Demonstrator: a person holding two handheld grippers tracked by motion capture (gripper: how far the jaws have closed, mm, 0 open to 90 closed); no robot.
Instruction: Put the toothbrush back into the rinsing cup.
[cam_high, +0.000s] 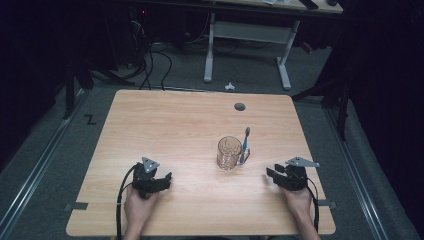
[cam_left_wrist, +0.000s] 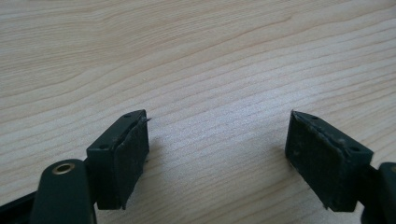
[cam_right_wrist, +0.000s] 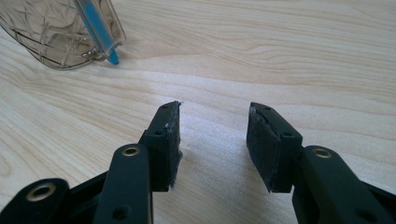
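A clear patterned glass cup (cam_high: 229, 152) stands upright on the wooden table (cam_high: 190, 125), right of centre. A blue toothbrush (cam_high: 244, 146) leans against the cup's right side, bristles up, its lower end on the table. In the right gripper view the cup (cam_right_wrist: 56, 32) and the toothbrush (cam_right_wrist: 100, 32) sit at the upper left, well ahead of the jaws. My right gripper (cam_high: 270, 175) (cam_right_wrist: 215, 130) rests low near the front right of the table, open, with only bare wood between its pads. My left gripper (cam_high: 167, 177) (cam_left_wrist: 217, 140) sits at the front left, open wide over bare wood.
A dark round grommet hole (cam_high: 240, 106) lies near the table's far edge. Beyond the table stands a white desk frame (cam_high: 245, 50), with cables on the floor and a small white object (cam_high: 229, 86). Grey tape (cam_high: 76, 206) marks the front left table edge.
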